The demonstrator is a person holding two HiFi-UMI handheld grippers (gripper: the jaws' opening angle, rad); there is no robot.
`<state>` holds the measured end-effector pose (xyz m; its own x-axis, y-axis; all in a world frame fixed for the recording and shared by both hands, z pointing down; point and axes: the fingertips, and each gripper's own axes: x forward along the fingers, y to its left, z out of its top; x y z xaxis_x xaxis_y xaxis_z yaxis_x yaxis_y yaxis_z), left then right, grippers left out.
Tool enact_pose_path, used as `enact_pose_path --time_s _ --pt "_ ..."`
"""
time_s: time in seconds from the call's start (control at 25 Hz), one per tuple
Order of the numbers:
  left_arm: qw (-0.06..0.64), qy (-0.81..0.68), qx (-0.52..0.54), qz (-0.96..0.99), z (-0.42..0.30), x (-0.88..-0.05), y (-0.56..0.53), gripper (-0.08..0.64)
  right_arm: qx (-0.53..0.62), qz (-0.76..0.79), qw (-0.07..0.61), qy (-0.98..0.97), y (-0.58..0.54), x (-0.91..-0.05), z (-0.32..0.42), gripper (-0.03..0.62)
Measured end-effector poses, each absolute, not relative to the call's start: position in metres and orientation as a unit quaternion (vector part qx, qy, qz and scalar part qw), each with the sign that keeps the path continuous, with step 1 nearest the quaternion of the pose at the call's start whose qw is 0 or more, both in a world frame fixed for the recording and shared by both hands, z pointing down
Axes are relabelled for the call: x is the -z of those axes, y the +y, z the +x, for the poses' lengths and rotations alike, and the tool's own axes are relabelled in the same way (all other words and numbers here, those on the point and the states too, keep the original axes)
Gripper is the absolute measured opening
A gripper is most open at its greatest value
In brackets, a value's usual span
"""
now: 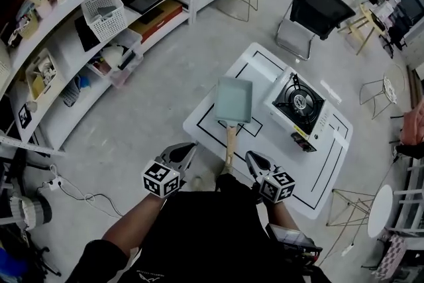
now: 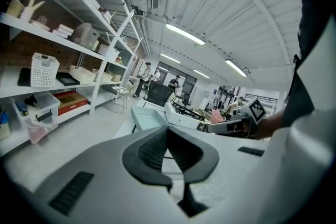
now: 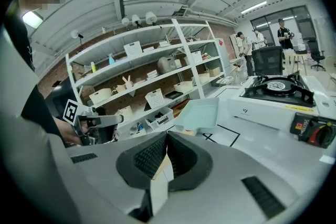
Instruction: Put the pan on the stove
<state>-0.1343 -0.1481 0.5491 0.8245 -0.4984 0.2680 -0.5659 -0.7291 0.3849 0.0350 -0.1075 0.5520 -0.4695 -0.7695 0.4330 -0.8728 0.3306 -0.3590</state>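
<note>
So far, nothing is done. The left gripper (image 1: pixel 189 148) is pressed together and holds nothing. The pan (image 1: pixel 234 101) sits on the table (image 1: pixel 204 126). The right gripper (image 1: pixel 252 156), also pressed together and empty, is near the pan's handle (image 1: pixel 229 142). The stove (image 1: pixel 298 105) just beside the pan is bare. Grabbing and lifting the pan are left to do.

The white, black-lined tabletop (image 1: pixel 211 121) carries a pale rectangular pan (image 1: pixel 234 101) near its middle and a gas stove (image 1: pixel 296 107) just beside it, toward the right edge.

pale teal pan (image 1: pixel 234 100) (tan handle (image 1: pixel 230 142)), white stove (image 1: pixel 281 97), white table (image 1: pixel 291 157) with black lines
</note>
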Motion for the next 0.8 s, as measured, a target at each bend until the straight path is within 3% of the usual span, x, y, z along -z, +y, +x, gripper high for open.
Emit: enact_pose_path --time_s 0.68,0.8 --pt "0.252 -0.334 -0.073 0.905 -0.144 -0.562 -0.164 0.009 -0.370 0.436 0.095 -0.815 -0.141 -0.594 0.024 0.029" --pt "0.258 -0.340 -0.079 0.901 -0.145 -0.566 -0.164 0.009 -0.401 0.414 0.094 -0.812 -0.147 -0.602 0.019 0.084"
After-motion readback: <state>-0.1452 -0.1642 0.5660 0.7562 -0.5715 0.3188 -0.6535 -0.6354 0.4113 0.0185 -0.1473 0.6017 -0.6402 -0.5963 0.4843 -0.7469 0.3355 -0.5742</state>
